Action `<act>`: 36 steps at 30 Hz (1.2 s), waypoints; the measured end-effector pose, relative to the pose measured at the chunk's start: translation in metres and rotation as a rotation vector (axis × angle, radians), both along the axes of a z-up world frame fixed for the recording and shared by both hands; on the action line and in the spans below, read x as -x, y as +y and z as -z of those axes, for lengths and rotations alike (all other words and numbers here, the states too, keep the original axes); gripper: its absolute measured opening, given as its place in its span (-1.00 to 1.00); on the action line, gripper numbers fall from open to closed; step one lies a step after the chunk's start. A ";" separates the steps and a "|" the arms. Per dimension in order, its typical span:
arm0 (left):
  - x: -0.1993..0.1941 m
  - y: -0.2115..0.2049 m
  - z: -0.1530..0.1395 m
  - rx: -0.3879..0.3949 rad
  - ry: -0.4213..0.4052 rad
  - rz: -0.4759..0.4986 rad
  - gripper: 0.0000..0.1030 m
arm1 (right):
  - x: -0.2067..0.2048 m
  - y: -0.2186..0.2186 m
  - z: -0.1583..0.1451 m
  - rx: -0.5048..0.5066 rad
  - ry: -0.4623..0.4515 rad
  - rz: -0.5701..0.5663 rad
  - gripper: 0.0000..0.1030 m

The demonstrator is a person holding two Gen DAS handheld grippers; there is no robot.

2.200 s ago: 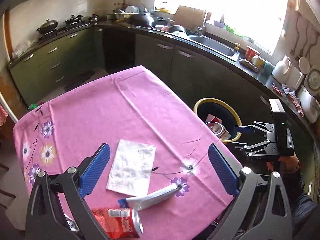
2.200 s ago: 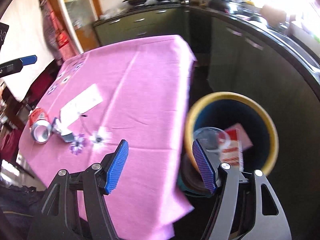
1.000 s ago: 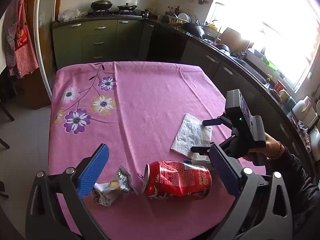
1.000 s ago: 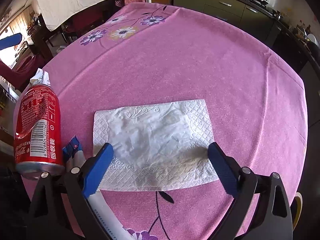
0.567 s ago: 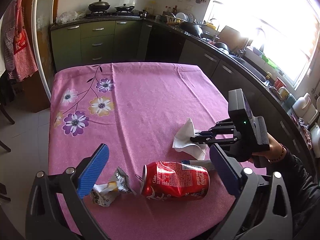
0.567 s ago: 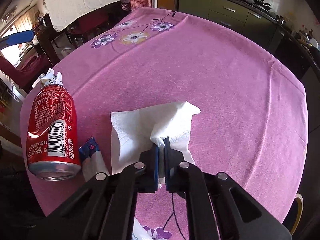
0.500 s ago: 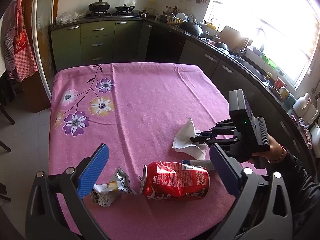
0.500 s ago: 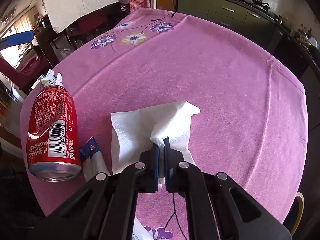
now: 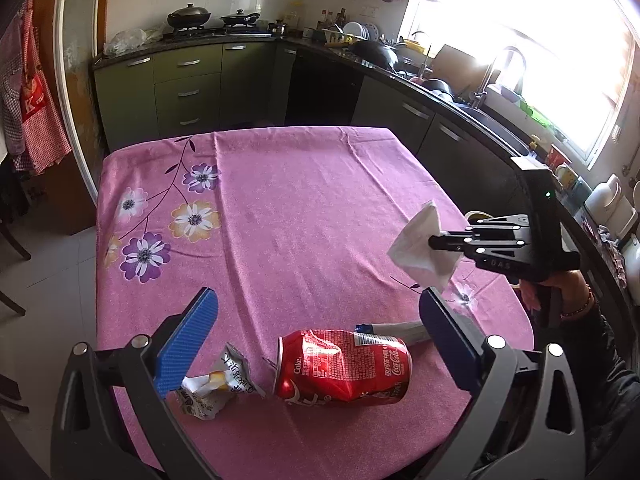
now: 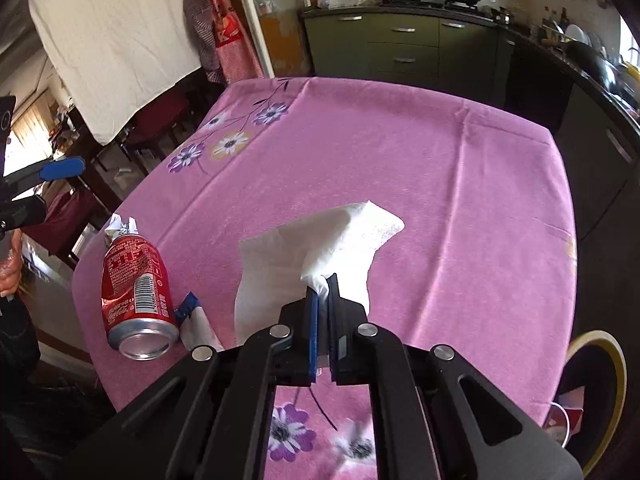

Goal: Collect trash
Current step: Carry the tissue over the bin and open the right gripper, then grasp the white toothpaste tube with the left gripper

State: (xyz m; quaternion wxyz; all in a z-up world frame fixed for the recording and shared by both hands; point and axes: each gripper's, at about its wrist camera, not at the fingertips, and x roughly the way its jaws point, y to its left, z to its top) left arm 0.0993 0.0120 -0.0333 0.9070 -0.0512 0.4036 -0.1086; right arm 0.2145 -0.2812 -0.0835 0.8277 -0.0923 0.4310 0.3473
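Napkin [image 10: 320,248] hangs clear above the pink counter [image 9: 300,216], pinched in the right gripper [image 10: 323,292], whose jaws are clamped on it. Left gripper [image 9: 316,332] hovers with jaws wide apart over 1 dented can [image 9: 344,368] and a crumpled wrapper [image 9: 216,388].

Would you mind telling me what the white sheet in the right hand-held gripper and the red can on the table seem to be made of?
The white sheet looks like soft tissue paper: matte, faintly embossed, and it drapes limply where it is pinched. The red can looks like thin painted metal, probably aluminium: glossy printed wall with dents, and a bare silvery end in the right wrist view.
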 end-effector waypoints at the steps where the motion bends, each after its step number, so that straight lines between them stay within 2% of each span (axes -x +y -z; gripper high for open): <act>1: 0.000 -0.002 -0.001 -0.003 -0.002 0.005 0.86 | 0.000 -0.012 -0.004 -0.006 -0.007 0.027 -0.90; 5: -0.001 -0.013 -0.004 -0.020 -0.011 0.033 0.86 | -0.002 -0.073 -0.015 -0.016 -0.023 0.173 -0.90; 10: -0.003 -0.029 -0.007 -0.039 -0.014 0.075 0.87 | 0.001 -0.168 -0.020 -0.006 -0.019 0.416 -0.89; 15: -0.009 -0.050 -0.006 -0.059 -0.005 0.131 0.87 | -0.005 -0.248 0.002 0.067 0.019 0.630 -0.85; 20: -0.013 -0.071 -0.006 -0.089 0.005 0.196 0.87 | -0.020 -0.291 0.037 0.075 0.087 0.761 -0.84; 21: -0.014 -0.075 -0.006 -0.095 0.007 0.207 0.87 | -0.024 -0.297 0.042 0.070 0.099 0.780 -0.68; 22: -0.016 -0.079 -0.006 -0.101 0.011 0.220 0.87 | -0.027 -0.304 0.047 0.063 0.115 0.802 -0.29; 24: -0.018 -0.085 -0.006 -0.112 0.016 0.247 0.87 | -0.030 -0.312 0.053 0.065 0.126 0.840 0.16; 27: -0.021 -0.094 -0.005 -0.126 0.020 0.293 0.87 | -0.024 -0.322 0.054 0.056 0.121 0.878 0.21; 31: -0.026 -0.110 -0.003 -0.152 0.009 0.376 0.87 | -0.009 -0.329 0.043 0.016 0.091 0.866 0.22; 36: -0.030 -0.134 0.002 -0.240 -0.010 0.550 0.87 | 0.011 -0.312 0.028 -0.008 0.055 0.811 0.27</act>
